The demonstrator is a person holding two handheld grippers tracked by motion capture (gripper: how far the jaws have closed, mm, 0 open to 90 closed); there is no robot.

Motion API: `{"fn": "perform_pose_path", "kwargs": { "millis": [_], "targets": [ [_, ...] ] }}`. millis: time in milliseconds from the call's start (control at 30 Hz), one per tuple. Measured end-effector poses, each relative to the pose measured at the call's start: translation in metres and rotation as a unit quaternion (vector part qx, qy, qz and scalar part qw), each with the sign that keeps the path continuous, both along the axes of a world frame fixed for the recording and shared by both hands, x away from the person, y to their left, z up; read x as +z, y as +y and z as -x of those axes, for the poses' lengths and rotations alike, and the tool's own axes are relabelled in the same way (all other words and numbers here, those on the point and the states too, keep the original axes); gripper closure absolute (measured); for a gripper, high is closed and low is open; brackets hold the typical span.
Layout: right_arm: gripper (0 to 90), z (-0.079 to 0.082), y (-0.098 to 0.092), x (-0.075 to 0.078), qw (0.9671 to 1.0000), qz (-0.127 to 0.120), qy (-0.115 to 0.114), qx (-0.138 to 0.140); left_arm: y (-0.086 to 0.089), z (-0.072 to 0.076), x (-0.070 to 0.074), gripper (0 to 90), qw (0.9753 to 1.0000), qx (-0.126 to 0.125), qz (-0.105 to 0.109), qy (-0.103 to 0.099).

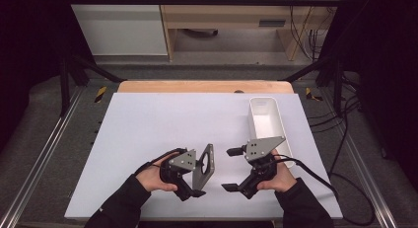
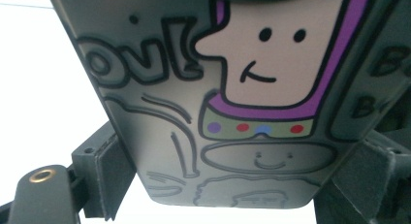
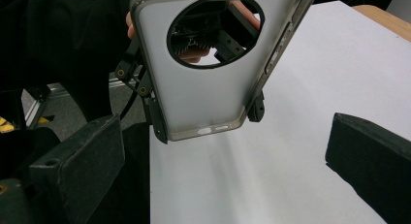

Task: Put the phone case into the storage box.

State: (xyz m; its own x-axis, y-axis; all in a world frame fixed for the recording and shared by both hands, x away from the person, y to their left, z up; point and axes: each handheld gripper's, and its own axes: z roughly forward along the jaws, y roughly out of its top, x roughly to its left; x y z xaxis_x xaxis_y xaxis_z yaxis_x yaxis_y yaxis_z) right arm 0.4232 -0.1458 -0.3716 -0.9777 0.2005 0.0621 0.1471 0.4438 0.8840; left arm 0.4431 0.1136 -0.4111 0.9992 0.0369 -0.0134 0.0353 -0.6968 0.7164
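Phone case [image 1: 207, 165] upright, clamped in left gripper [image 1: 198, 177].

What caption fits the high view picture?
Left gripper holds a phone case upright; open right gripper faces it.

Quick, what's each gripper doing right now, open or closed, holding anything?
Left gripper: shut on the phone case, held above the table.
Right gripper: open, holding nothing.

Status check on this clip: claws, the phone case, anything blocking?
Left claw shut on phone case, held upright off the table. Right claw open, facing it, empty. White bin far right, nothing between.
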Motion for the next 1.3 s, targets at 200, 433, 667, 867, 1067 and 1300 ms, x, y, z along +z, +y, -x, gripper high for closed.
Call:
{"fn": "perform_pose_path", "kwargs": {
  "millis": [200, 433, 667, 867, 1067, 1300],
  "targets": [
    [1.3, 0.0, 0.004, 0.002, 0.9999, -0.006, 0.001, 0.008, -0.007, 0.0, -0.001, 11.5, 0.9999, -0.012, -0.007, 0.001],
    [1.5, -0.001, 0.005, 0.002, 0.9998, -0.009, 0.003, 0.015, -0.012, 0.0, -0.003, 11.5, 0.9998, -0.019, -0.012, 0.003],
    [2.2, -0.002, 0.008, 0.003, 0.9996, -0.015, 0.004, 0.022, -0.016, 0.001, -0.005, 11.6, 0.9995, -0.027, -0.014, 0.003],
    [3.1, -0.003, 0.012, 0.002, 0.9995, -0.015, 0.002, 0.028, -0.019, 0.001, -0.006, 11.6, 0.9993, -0.032, -0.016, 0.006],
    [4.3, -0.005, 0.016, 0.0, 0.9994, -0.017, 0.0, 0.03, -0.02, 0.002, -0.007, 11.6, 0.9992, -0.036, -0.018, 0.008],
    [6.1, -0.006, 0.018, -0.001, 0.9991, -0.023, -0.003, 0.035, -0.02, 0.002, -0.007, 11.5, 0.999, -0.04, -0.018, 0.009]
  ]
}}
